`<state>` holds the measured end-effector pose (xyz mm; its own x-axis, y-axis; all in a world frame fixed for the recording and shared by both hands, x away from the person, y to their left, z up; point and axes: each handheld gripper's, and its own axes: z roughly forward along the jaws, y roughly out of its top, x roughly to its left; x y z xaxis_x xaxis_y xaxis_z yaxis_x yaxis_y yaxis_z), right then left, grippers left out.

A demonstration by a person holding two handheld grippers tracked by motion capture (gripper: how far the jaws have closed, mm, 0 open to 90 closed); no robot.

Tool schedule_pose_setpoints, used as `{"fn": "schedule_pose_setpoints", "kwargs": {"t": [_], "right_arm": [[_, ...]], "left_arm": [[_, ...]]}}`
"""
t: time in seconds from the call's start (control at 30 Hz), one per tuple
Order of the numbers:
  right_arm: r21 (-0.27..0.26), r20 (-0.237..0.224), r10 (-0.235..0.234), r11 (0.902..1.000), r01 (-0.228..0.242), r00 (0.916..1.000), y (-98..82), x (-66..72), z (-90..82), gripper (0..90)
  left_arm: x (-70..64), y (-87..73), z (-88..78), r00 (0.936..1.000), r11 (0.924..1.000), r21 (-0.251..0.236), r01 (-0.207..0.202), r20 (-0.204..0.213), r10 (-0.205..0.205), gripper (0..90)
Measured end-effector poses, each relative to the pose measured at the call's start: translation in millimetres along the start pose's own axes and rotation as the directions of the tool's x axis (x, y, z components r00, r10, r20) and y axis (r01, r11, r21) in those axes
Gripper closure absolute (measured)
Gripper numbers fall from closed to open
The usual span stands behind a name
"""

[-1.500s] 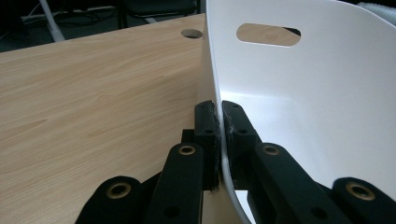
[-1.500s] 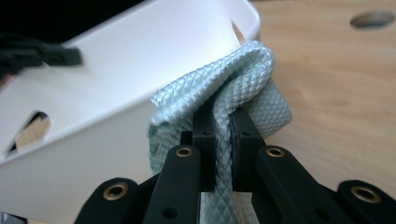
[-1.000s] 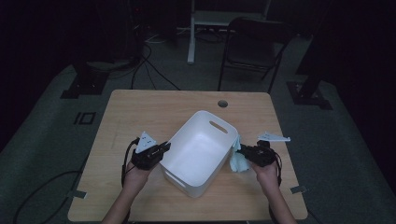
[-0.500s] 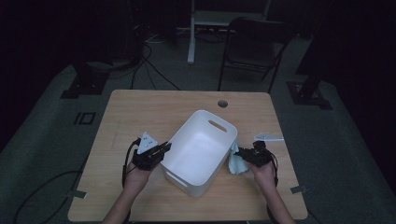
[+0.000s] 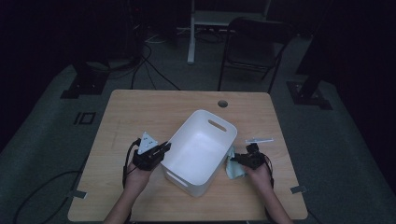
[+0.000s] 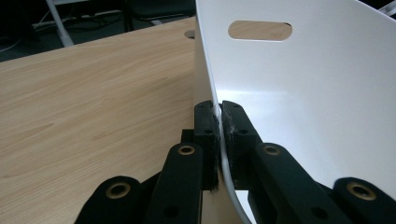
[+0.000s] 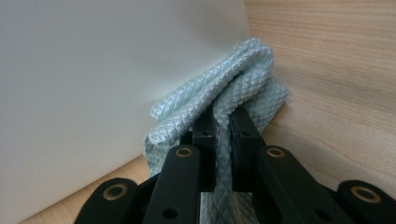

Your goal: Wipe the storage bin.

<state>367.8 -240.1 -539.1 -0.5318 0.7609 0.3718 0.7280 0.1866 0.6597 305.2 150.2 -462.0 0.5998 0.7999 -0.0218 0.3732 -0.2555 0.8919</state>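
A white plastic bin (image 5: 198, 149) with slot handles stands at an angle on the middle of the wooden table (image 5: 140, 112). My left gripper (image 5: 164, 149) is shut on the bin's left wall; in the left gripper view the pads (image 6: 205, 123) pinch the thin rim of the bin (image 6: 303, 93) from both sides. My right gripper (image 5: 236, 160) is shut on a light blue woven cloth (image 5: 232, 167). In the right gripper view the folded cloth (image 7: 224, 88) presses against the bin's outer wall (image 7: 93, 70), low near the tabletop, with the gripper (image 7: 222, 126) clamped on it.
A small white strip (image 5: 259, 140) lies on the table right of the bin. A round cable hole (image 5: 222, 103) sits near the far edge. A dark folding chair (image 5: 252, 51) and a desk frame stand beyond the table on the dim floor.
My right gripper has sunk with the cloth along the bin's right outer wall, down near the tabletop. The left gripper and the bin have stayed put.
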Motion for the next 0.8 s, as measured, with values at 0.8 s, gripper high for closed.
{"fn": "schedule_pose_setpoints", "kwargs": {"t": [0.8], "right_arm": [[-0.215, -0.073, -0.101, 0.9732, 0.083, 0.9922, 8.3, 41.8, -46.8, 83.3]], "left_arm": [[-3.3, 1.5, 1.1, 0.9997, 0.9996, 0.011, -0.025, 0.006, 0.025, 85.0]]}}
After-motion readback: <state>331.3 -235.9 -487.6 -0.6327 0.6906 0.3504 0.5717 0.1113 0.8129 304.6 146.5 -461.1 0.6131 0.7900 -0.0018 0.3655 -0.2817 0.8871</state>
